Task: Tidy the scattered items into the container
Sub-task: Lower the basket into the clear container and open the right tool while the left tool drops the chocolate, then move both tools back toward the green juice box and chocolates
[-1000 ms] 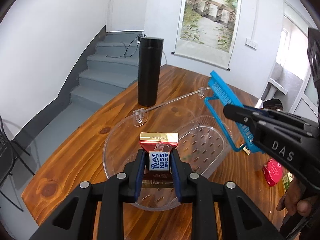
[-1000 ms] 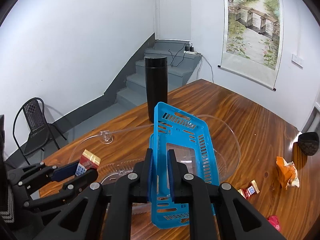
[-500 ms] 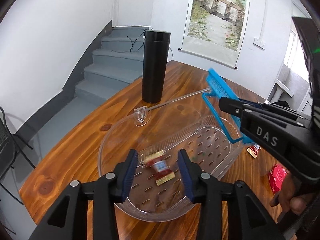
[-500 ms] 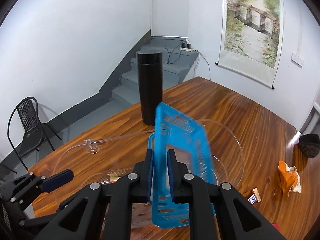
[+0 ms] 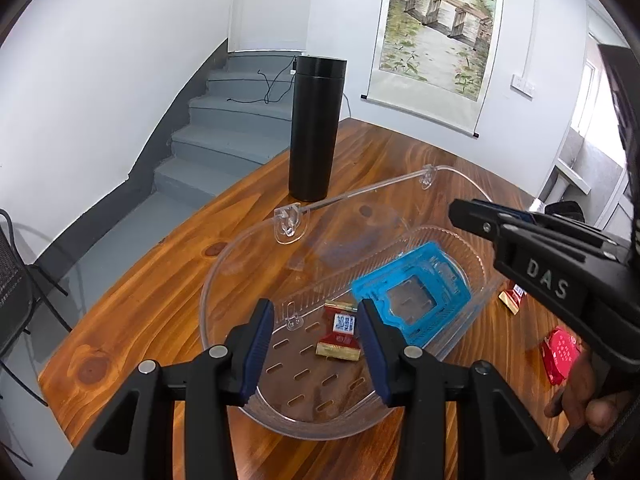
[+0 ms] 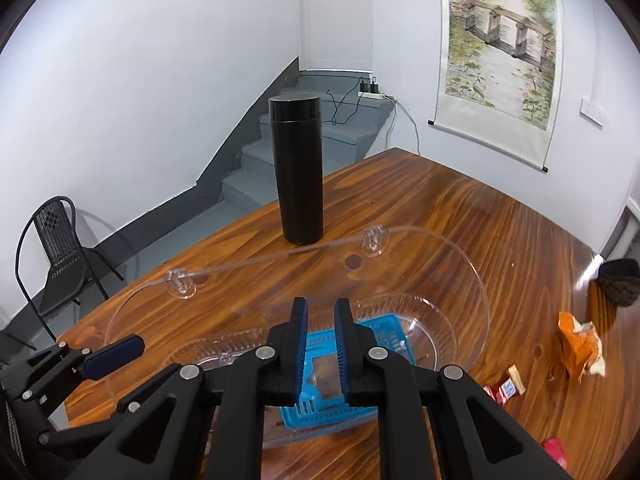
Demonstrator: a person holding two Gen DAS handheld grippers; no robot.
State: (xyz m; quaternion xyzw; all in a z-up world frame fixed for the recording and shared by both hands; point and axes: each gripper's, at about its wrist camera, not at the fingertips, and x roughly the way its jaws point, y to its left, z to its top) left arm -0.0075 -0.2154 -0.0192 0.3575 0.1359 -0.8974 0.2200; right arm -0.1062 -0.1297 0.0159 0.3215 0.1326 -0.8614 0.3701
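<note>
- Both items have dropped since a second ago: chocolate packet (image 5: 338, 335) and blue basket (image 5: 412, 296) lie inside the clear container (image 5: 224, 280).
- Left gripper (image 5: 316, 350) and right gripper (image 6: 321, 350): jaws released, holding nothing.
- More snack wrappers (image 6: 502, 388) remain on the counter (image 6: 500, 224).

Both grippers' jaws parted, empty.

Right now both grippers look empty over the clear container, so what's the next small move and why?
Probably swing the right gripper toward the small red candy on the table beside the clear container. Both grippers are open, the blue tray and chocolate already lie inside, and wrappers remain outside.
</note>
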